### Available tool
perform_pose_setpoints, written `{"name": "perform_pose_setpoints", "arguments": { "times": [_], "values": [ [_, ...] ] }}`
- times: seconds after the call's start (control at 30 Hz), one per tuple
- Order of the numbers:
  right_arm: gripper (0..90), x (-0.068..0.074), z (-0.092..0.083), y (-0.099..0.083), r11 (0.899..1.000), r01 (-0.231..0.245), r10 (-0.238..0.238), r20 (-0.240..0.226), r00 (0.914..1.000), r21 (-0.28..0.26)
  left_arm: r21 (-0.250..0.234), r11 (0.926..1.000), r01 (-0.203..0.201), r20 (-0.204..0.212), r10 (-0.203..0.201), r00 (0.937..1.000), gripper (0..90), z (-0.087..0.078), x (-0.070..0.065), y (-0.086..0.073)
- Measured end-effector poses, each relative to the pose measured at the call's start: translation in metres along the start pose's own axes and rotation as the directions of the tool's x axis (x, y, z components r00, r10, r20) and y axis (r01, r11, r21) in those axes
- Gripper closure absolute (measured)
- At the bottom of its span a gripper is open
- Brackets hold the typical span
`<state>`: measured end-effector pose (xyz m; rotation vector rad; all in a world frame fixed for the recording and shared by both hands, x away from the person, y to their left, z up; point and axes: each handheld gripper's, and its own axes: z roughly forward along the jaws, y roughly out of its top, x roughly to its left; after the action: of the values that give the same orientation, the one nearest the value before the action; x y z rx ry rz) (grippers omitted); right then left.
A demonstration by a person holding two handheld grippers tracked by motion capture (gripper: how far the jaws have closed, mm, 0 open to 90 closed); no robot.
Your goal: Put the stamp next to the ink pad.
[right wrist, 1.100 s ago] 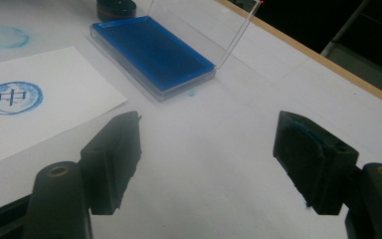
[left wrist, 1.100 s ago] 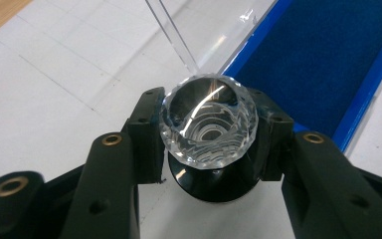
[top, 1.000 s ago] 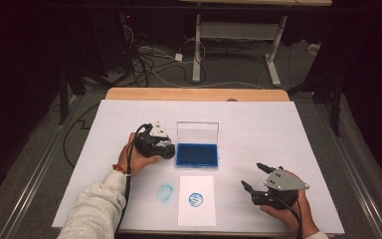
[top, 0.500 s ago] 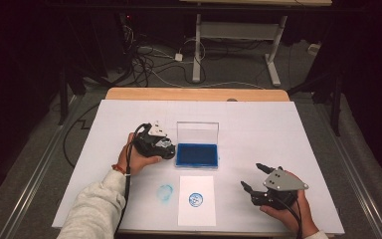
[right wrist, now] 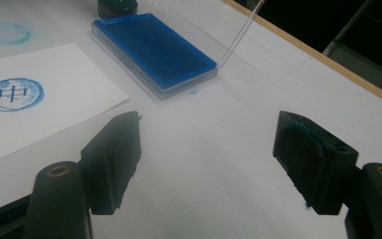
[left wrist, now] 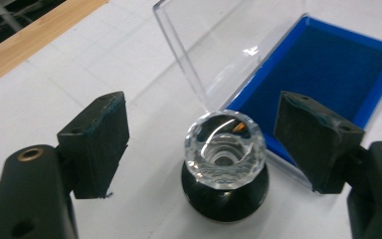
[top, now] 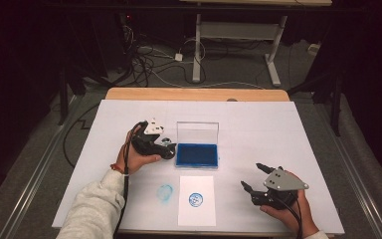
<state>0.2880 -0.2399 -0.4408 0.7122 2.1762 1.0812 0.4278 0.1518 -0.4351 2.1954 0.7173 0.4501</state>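
A stamp (left wrist: 225,164) with a clear faceted knob and a black base stands upright on the white table, just left of the blue ink pad (top: 197,154). My left gripper (left wrist: 204,144) is open, one jaw on each side of the stamp, neither touching it. In the high view the stamp (top: 167,143) shows at the tip of the left gripper (top: 164,148). The ink pad (left wrist: 328,74) sits in a clear case with its lid (top: 197,132) up. A white paper (top: 196,199) with a round blue print lies in front of the pad. My right gripper (top: 252,177) hangs open and empty at the front right.
A blue ink smudge (top: 165,191) marks the table left of the paper. The table's wooden far edge (top: 194,93) runs along the back. In the right gripper view the ink pad (right wrist: 154,47) and the printed paper (right wrist: 35,94) lie ahead.
The right gripper has drifted slightly. The left gripper stays around the stamp.
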Motion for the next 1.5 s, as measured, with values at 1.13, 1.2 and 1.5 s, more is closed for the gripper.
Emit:
{"name": "perform_pose_setpoints", "arguments": {
  "times": [1.13, 1.2, 1.5],
  "values": [
    [27.6, 0.0, -0.001, 0.001, 1.0, 0.003, -0.002, 0.01, 0.9999, -0.004, -0.118, 0.9889, -0.09, -0.064, 0.083, 0.9945, 16.1, -0.026, -0.019, 0.011],
    [27.6, 0.0, -0.002, 0.001, 1.0, 0.002, -0.002, 0.013, 0.9999, -0.005, -0.113, 0.9887, -0.099, -0.071, 0.091, 0.9934, 16.1, -0.027, -0.021, 0.012],
    [27.3, -0.001, -0.004, 0.001, 1.0, -0.007, 0.008, 0.024, 0.9997, -0.017, -0.132, 0.9834, -0.125, -0.075, 0.116, 0.9904, 16.1, -0.035, -0.03, 0.016]
  ]
}}
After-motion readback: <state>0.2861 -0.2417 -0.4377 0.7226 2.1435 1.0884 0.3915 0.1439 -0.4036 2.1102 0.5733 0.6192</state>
